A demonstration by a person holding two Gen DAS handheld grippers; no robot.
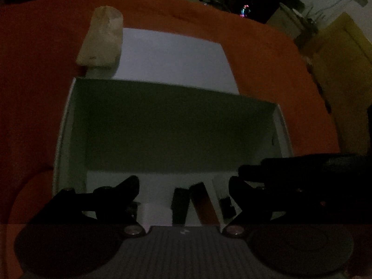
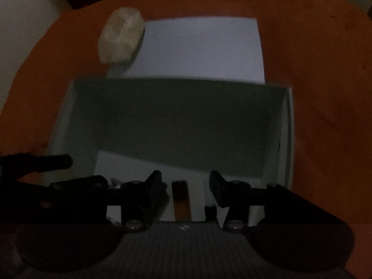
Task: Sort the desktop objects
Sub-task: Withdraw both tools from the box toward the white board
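1. Overall, we record a dim scene: a desk (image 1: 34, 69) covered in orange cloth, with dark room clutter, plants and a yellow surface (image 1: 344, 69) beyond its far right edge in the left wrist view.
2. We note a white open box (image 1: 61, 127) in the middle of the desk, its tall far wall in shadow, its floor pale.
3. A white sheet (image 2: 200, 46) lies flat just behind the box, touching or nearly touching its far wall; we cannot tell which.
4. A pale, rough lump (image 2: 121, 38) sits at the sheet's far left corner, overlapping its edge.
5. Inside the box, near its front, we see a dark flat bar with a brown face (image 2: 181, 200), a black block (image 1: 180, 205) beside it, and a small black piece (image 1: 226, 205) to the right.
6. Left gripper (image 1: 183, 186): fingers spread wide above the box contents, nothing between them.
7. Right gripper (image 2: 186, 181): fingers partly apart, holding nothing; the brown bar lies below the gap.
8. Orange cloth is bare to both sides of the box; each gripper appears at the edge of the other's view, close alongside.
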